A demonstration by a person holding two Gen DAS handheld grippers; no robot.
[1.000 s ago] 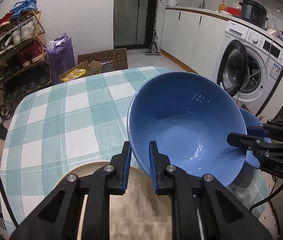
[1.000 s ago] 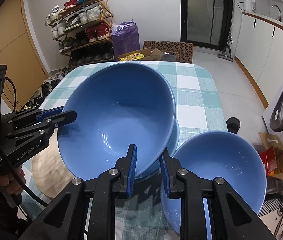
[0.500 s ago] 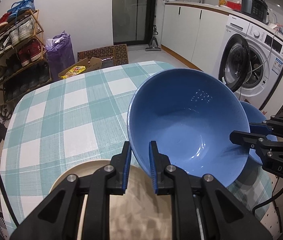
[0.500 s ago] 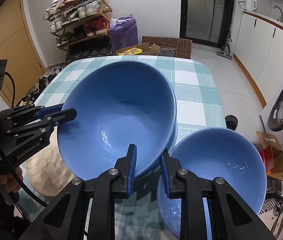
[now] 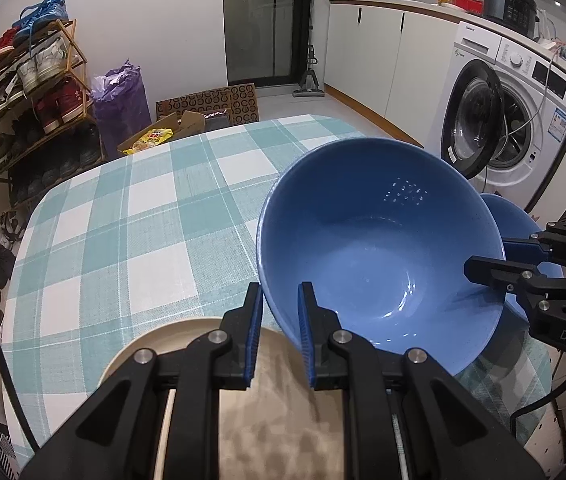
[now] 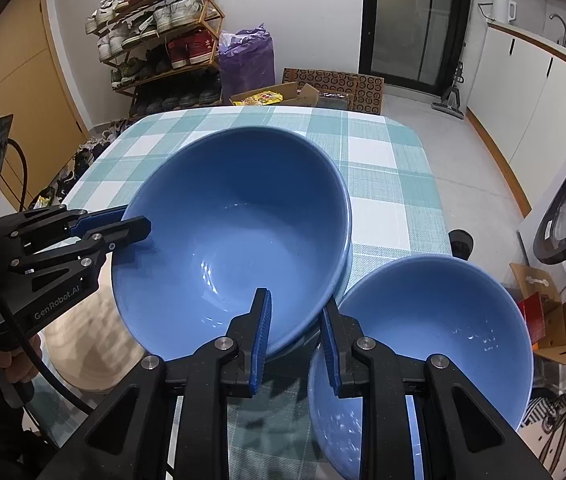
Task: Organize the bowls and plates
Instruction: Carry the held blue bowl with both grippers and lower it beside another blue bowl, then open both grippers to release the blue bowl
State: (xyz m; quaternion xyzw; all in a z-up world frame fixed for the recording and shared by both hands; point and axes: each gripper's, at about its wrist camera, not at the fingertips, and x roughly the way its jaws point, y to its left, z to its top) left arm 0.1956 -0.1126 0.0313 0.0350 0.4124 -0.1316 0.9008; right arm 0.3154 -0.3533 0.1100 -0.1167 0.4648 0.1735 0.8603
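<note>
My left tongs (image 5: 279, 308) clamping the large blue bowl (image 5: 379, 248) rim at 7 o'clock, my right tongs (image 6: 295, 320) clamping its opposite rim, smaller blue bowl (image 6: 435, 328) sitting at 4 o'clock on the bench (image 5: 131, 216).

Blue bowls (image 6: 239, 232), beige plate (image 5: 283, 420), teal-and-white checked tablecloth (image 5: 131, 240), blue-padded black tongs (image 5: 281, 324).

Cool, even indoor light from overhead; small glints inside the large blue bowl (image 5: 379, 248); fisheye bending and dark corners; focus sharp.

White walls, shoe rack (image 5: 31, 92), washing machine (image 5: 511, 136)
</note>
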